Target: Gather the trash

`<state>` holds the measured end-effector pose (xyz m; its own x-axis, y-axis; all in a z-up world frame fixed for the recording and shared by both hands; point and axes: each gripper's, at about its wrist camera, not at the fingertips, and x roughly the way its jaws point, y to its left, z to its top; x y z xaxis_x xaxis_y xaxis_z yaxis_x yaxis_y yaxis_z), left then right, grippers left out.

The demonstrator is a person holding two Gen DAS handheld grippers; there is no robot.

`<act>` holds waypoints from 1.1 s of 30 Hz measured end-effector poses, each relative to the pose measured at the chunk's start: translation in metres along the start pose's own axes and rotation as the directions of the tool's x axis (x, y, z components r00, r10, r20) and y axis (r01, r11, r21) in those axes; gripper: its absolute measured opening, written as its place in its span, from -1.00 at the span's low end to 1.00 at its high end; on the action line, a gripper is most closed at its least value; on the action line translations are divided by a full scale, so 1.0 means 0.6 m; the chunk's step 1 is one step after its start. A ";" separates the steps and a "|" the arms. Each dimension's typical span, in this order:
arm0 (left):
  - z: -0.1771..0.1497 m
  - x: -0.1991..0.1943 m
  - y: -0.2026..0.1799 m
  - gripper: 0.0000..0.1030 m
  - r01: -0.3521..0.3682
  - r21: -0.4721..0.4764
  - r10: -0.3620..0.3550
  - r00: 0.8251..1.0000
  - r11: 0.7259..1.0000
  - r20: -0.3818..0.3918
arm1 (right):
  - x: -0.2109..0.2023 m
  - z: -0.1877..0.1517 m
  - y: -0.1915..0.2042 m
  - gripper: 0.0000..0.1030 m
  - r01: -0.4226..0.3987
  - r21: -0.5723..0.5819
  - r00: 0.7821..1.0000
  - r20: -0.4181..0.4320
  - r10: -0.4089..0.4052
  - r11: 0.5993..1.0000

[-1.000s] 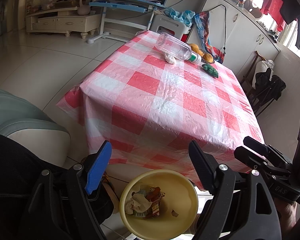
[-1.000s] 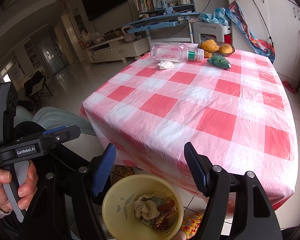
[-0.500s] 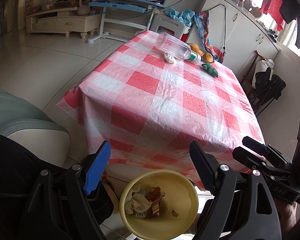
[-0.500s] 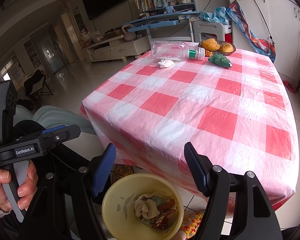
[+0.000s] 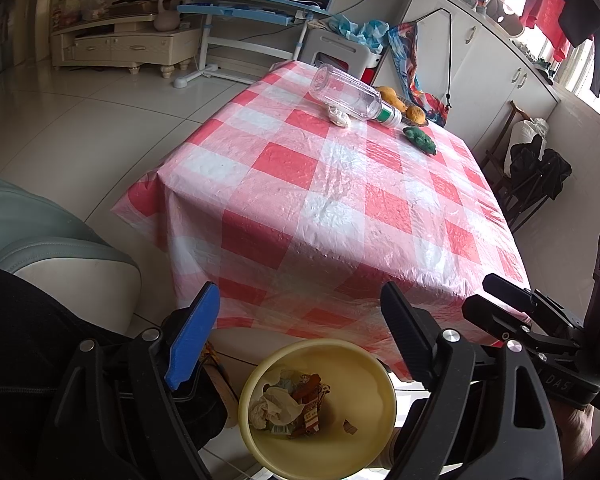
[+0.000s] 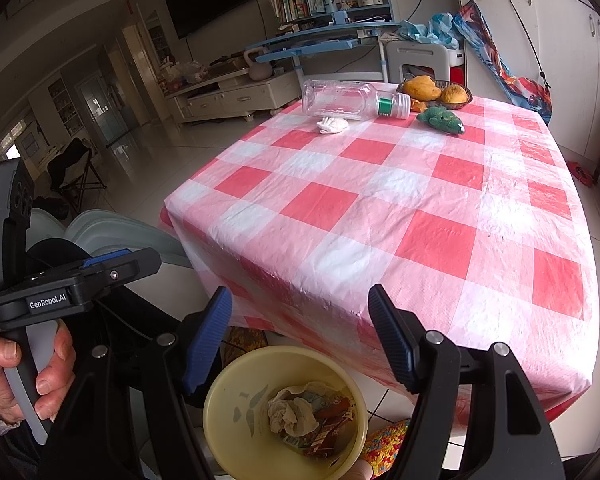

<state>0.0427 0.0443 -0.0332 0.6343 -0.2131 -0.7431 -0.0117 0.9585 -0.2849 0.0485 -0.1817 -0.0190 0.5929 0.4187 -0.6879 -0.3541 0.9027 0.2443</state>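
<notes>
Both my grippers sit low off the near table edge over the yellow bin on the floor, cloth top bare between me and the far end. Left gripper and right gripper both gape wide, nothing between the pads; bin holds crumpled paper and wrappers. Right view alone shows my left hand wrapped on its handle; far end has the white wad just beside the tipped clear bottle.

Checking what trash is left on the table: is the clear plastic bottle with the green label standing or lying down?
Lying on its side. The clear plastic bottle rests lengthwise on the red-and-white checked tablecloth, white cap pointing toward the fruit basket.
</notes>
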 end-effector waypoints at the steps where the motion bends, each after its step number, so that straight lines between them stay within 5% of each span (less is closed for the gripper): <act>1: 0.000 0.000 0.000 0.54 0.000 0.000 0.000 1.000 1.000 0.000 | 0.000 -0.001 0.000 0.32 0.000 0.000 1.000 0.000 0.000 1.000; 33: 0.001 0.003 0.002 0.57 -0.005 0.001 0.005 1.000 1.000 0.001 | -0.001 0.000 0.000 0.32 0.001 0.001 1.000 -0.002 -0.001 1.000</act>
<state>0.0441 0.0451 -0.0346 0.6346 -0.2082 -0.7442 -0.0144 0.9597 -0.2808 0.0479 -0.1818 -0.0186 0.5917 0.4180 -0.6893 -0.3533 0.9030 0.2444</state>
